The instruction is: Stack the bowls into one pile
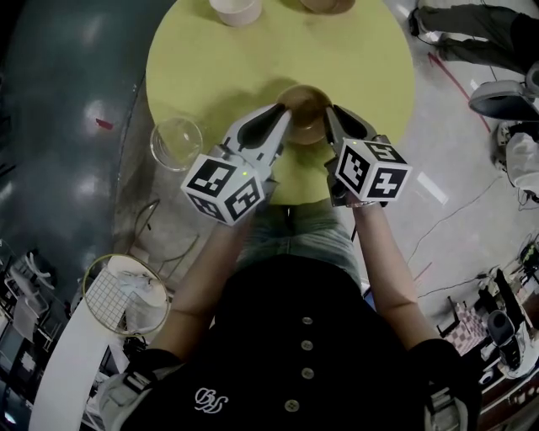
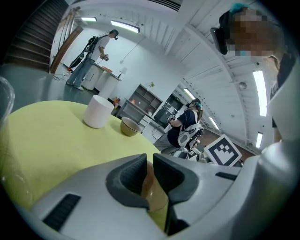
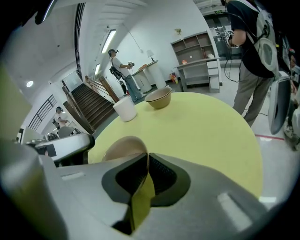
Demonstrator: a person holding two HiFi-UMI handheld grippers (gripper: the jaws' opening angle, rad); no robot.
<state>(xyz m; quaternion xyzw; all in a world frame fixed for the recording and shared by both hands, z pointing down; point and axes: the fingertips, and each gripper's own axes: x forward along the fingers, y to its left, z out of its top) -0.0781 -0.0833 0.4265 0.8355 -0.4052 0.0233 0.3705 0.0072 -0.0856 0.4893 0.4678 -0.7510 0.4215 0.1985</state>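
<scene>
A tan bowl (image 1: 305, 111) stands on the round yellow table (image 1: 219, 71), near its front edge. My left gripper (image 1: 285, 119) is shut on the bowl's left rim, and my right gripper (image 1: 331, 118) is shut on its right rim. In the left gripper view the left gripper (image 2: 149, 161) has the bowl's brown wall (image 2: 153, 188) pinched between its pads. In the right gripper view the right gripper (image 3: 148, 159) has its pads closed on the thin rim, with the bowl (image 3: 123, 147) showing to their left. A white bowl (image 1: 236, 10) and a second tan bowl (image 1: 328, 4) sit at the table's far edge.
A clear glass bowl (image 1: 177, 143) stands left of the table's edge. A round wire basket (image 1: 126, 295) sits on the floor at lower left. The white bowl (image 3: 125, 108) and far tan bowl (image 3: 158, 97) stand side by side. People stand beyond the table.
</scene>
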